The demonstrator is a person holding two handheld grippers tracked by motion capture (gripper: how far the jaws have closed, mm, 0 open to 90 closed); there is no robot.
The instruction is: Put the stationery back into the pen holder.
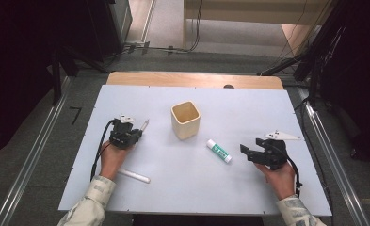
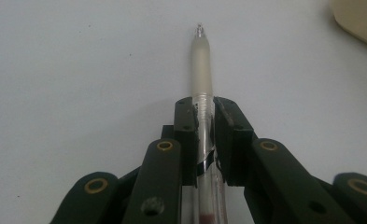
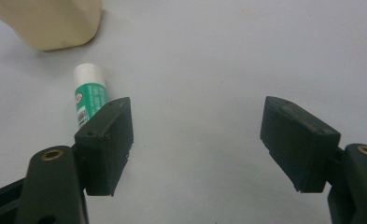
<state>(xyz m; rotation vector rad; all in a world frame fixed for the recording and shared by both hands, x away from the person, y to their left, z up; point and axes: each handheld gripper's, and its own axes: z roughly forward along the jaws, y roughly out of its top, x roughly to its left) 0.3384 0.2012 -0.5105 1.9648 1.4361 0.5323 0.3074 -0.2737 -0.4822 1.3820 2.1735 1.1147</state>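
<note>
A clear pen (image 2: 201, 60) with a frosted grip sticks out forward from my left gripper (image 2: 204, 109), whose jaws are shut on its barrel. In the high view that gripper (image 1: 136, 132) sits at the left of the white table (image 1: 248, 108), the pen (image 1: 145, 125) pointing towards a cream square cup (image 1: 185, 120). My right gripper (image 1: 245, 150) is low at the right, jaws wide open with nothing between them. A green and white glue stick (image 1: 219, 151) lies just left of it. In the right gripper view the glue stick (image 3: 90, 91) lies beyond the left jaw of that gripper (image 3: 197, 112).
A white stick-shaped object (image 1: 133, 176) lies on the table by the person's left forearm. The cup shows as a corner (image 2: 358, 18) at the upper right of the left gripper view and at the upper left (image 3: 50, 21) of the right gripper view. Dark stands flank the table.
</note>
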